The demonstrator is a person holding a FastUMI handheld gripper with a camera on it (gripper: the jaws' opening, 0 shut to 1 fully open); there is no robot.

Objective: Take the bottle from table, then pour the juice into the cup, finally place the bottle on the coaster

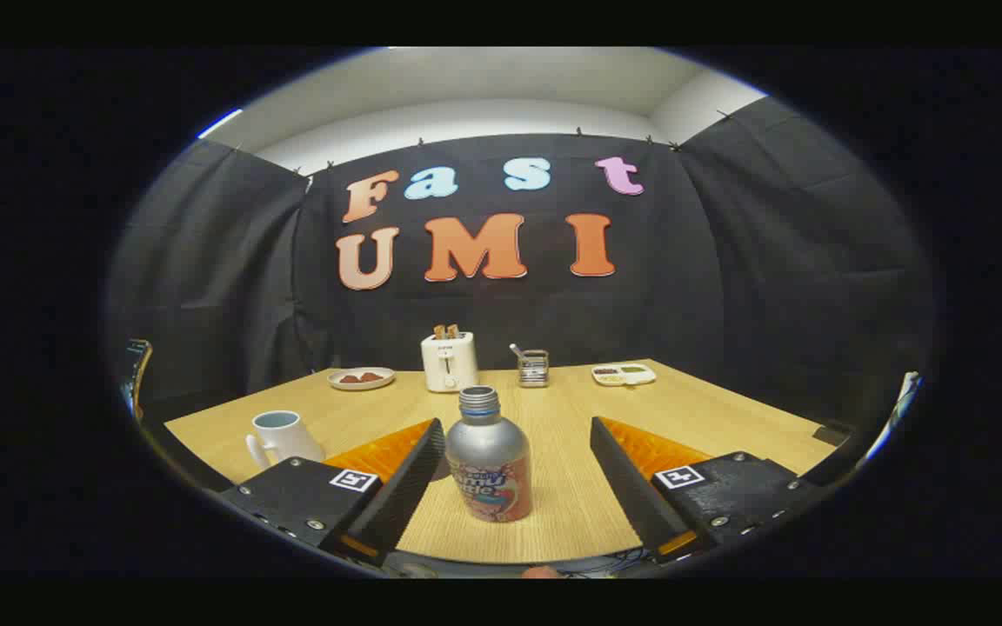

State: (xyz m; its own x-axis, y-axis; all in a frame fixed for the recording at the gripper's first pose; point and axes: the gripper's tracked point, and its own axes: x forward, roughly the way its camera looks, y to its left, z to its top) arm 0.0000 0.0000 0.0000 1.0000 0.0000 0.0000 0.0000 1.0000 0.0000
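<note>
The gripper [518, 452] stands with its fingers spread wide, and the upright silver bottle [488, 458] sits between them, close by the left finger with bare wooden table [710, 413] showing between it and the right finger. Ahead of the bottle the tabletop runs open toward the back. There a white toaster [448, 361], a metal utensil holder [533, 368], a small plate [362, 377] and a divided tray [623, 374] line the far edge, well apart. A white mug [279, 437] stands just beyond the left finger, blocking a leftward sweep.

Silver bottle [488, 456]; white cup [282, 437]
</note>
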